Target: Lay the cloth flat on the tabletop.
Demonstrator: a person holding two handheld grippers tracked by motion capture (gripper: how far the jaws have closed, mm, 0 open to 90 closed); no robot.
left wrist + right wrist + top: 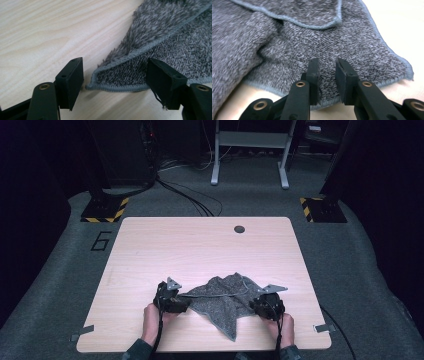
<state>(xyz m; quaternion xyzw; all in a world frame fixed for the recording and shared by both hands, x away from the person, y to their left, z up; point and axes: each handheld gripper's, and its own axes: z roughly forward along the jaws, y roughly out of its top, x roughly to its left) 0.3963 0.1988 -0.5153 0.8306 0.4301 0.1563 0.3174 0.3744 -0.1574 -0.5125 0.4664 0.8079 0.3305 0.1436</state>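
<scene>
1. High view: a pale wooden table (200, 250) stands on a grey carpeted floor (350, 250). A crumpled grey towel (225, 300) lies on the near part of the table, between two hand-held grippers. One corner of the towel points toward the near table edge.

2. High view: the left gripper (172, 299) sits at the towel's left side, held by the person's left hand (152, 317). The right gripper (267, 306) sits at the towel's right side, held by the right hand (284, 327). From this height the jaws are too small to make out.

3. Left gripper view: this close view shows what the high view cannot. The left gripper (115, 80) has its jaws spread wide, one on either side of a stitched corner of the towel (160, 45). The corner lies flat on the wood, and the jaws hold nothing.

4. Right gripper view: the right gripper (327, 75) has its jaws only narrowly apart, with a small gap between them. They hover low over the towel (287, 42) near its hemmed edge. Whether any fabric is pinched between them cannot be told.

5. High view, far side: a small dark round hole (239, 229) sits near the table's far edge. Beyond it stand a grey metal frame (250, 150) and two black bases with yellow-and-black striped corners (105, 209).
</scene>
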